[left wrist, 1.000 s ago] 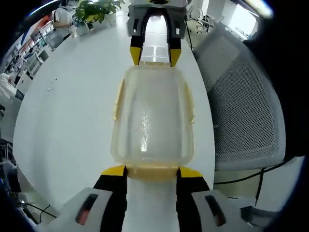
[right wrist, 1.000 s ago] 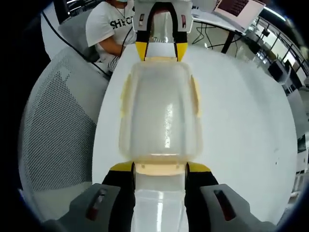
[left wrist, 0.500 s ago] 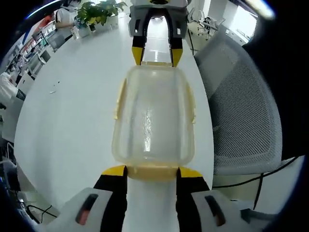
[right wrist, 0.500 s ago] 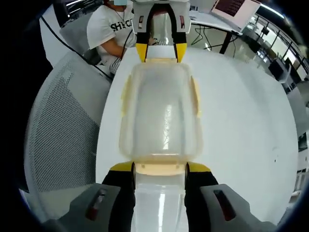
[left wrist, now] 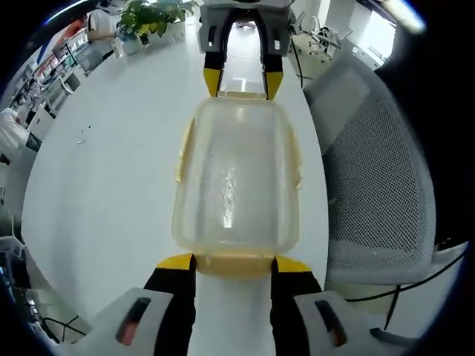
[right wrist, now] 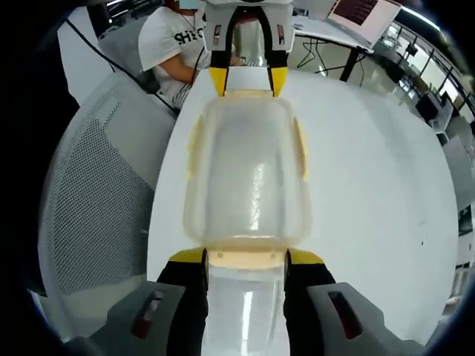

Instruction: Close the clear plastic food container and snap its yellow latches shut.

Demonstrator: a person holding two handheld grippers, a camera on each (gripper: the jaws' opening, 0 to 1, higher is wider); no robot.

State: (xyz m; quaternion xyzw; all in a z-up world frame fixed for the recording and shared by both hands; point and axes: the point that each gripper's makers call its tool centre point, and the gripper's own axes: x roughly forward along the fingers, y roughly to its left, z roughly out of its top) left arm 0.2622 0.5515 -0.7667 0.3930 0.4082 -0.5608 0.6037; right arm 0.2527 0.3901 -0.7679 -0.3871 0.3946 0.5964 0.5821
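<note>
Stretching under everything, the round white table (left wrist: 111,163) is looking smooth and glossy, with a grey mesh chair (left wrist: 371,170) beside it. Sitting near the table's edge, the clear plastic food container (left wrist: 236,178) is showing its lid already on: a rounded, cloudy rectangle. Both grippers are facing each other across it. The left gripper (left wrist: 234,261) and the right gripper (right wrist: 246,256) are each bracketing a pale yellow end latch (left wrist: 234,262) with spread jaws, seemingly pressing it; whether it has snapped, I cannot tell. Side latches (right wrist: 300,148) are looking flared, probably unfastened.
</note>
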